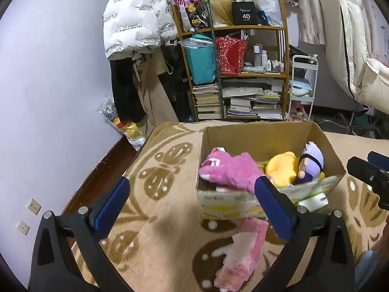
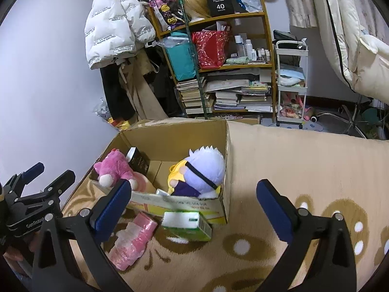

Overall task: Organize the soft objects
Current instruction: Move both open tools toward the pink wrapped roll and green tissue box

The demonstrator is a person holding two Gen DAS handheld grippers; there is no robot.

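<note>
Your left tongs (image 1: 192,209) and right tongs (image 2: 194,206) both gape, holding nothing. Just before the cardboard box (image 1: 255,131), the pink packet (image 1: 243,250) lies on the blanket (image 1: 158,219), its long axis pointing toward the box. Inside sit the pink plush bear (image 1: 228,170) and purple-haired doll (image 2: 206,168).
</note>
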